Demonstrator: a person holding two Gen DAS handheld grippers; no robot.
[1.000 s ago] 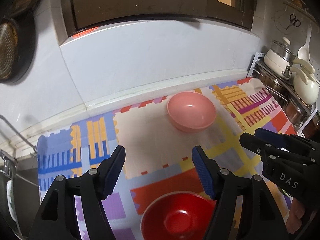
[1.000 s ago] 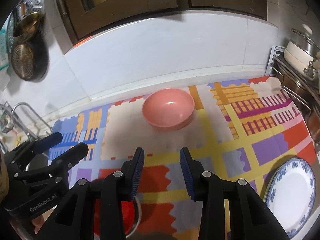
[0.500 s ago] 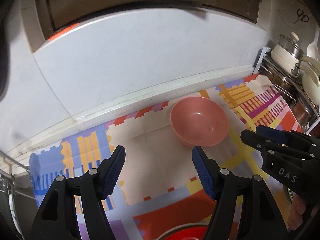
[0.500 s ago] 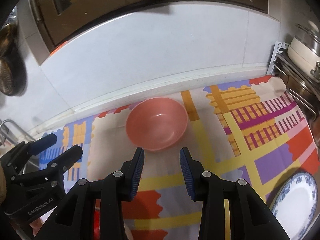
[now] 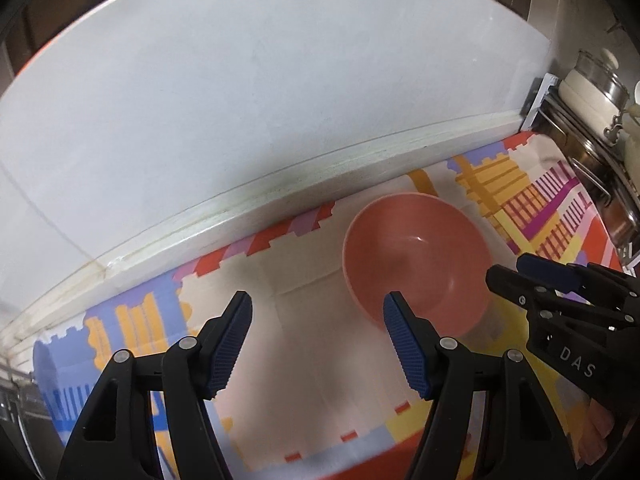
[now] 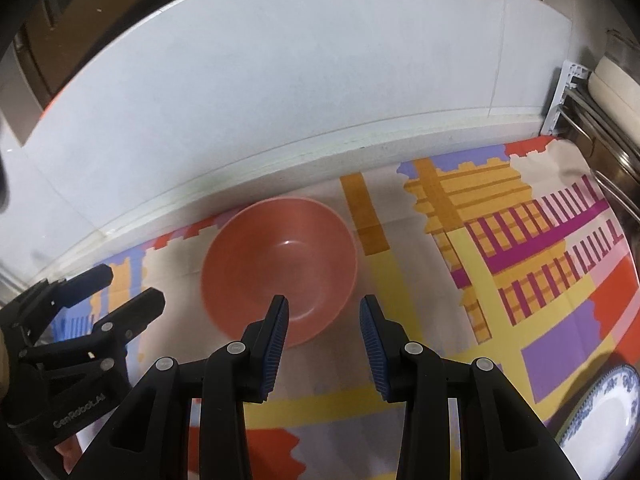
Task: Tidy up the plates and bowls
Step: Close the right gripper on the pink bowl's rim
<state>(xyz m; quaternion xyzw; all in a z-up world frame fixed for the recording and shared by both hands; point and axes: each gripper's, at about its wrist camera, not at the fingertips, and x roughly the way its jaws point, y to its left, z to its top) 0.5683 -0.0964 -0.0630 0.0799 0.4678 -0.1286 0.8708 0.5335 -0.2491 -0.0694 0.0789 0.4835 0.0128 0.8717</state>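
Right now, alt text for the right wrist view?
A pink bowl sits upright and empty on a bright patchwork mat by the white tiled wall, just beyond the open right tongs, which hold nothing. The left tongs reach in from the left edge, and a blue-rimmed white plate shows at bottom right.

Pink bowl (image 6: pixel 280 264) glossy, smooth; mat (image 6: pixel 540 240) matt; tongs pads (image 5: pixel 232 344) ribbed.
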